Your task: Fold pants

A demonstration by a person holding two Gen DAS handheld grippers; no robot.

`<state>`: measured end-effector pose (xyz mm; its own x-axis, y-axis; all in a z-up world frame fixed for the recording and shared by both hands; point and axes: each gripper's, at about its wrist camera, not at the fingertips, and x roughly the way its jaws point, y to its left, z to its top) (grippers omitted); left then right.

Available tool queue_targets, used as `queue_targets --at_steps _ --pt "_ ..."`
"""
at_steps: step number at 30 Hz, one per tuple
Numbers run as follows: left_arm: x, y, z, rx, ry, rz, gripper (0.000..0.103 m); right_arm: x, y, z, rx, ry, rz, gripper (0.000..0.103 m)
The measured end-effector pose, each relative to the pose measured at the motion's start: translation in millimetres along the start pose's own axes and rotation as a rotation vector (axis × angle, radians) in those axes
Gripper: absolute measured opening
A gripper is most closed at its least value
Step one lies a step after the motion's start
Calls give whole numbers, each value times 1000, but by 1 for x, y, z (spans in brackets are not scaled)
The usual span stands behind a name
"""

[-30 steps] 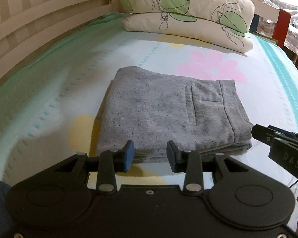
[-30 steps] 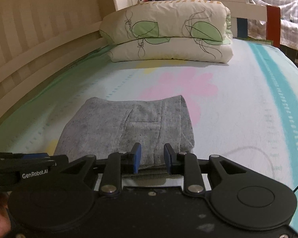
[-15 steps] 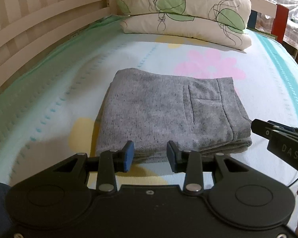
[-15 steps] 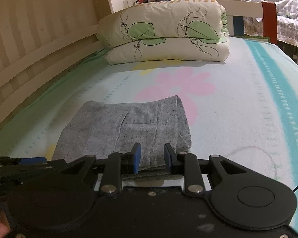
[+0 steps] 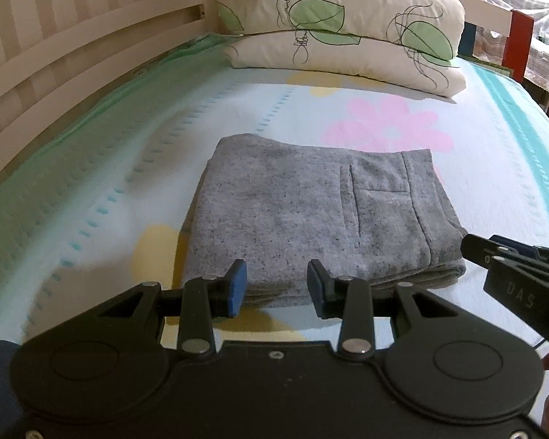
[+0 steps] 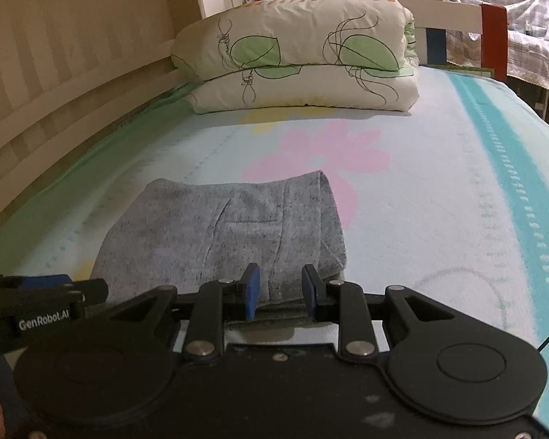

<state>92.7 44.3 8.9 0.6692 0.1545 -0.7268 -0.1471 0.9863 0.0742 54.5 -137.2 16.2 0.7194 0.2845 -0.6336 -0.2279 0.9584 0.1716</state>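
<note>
Grey pants [image 5: 311, 216] lie folded into a compact rectangle on the bed sheet [image 5: 91, 190], pocket side up. They also show in the right wrist view [image 6: 230, 234]. My left gripper [image 5: 276, 285] is open and empty, just short of the fold's near edge. My right gripper [image 6: 280, 291] is open and empty, at the near right part of the fold. The right gripper also shows at the right of the left wrist view [image 5: 523, 274]. The left gripper also shows at the left of the right wrist view [image 6: 44, 292].
A folded leaf-print quilt [image 5: 340, 29] lies at the head of the bed, also in the right wrist view [image 6: 296, 55]. A slatted wooden rail [image 5: 73, 55] runs along the left side. The sheet has a pink flower [image 6: 318, 153] and a teal stripe [image 6: 508, 168].
Both grippers have pulled back and tilted up a little, so the folded pants sit lower and farther in view. The pants have not moved. Both stay open.
</note>
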Motion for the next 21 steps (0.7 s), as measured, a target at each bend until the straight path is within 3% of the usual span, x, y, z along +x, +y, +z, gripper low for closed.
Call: queue_targets --at_steps 21 --pt "0 -4 0 6 10 1 47 2 -2 0 10 5 4 28"
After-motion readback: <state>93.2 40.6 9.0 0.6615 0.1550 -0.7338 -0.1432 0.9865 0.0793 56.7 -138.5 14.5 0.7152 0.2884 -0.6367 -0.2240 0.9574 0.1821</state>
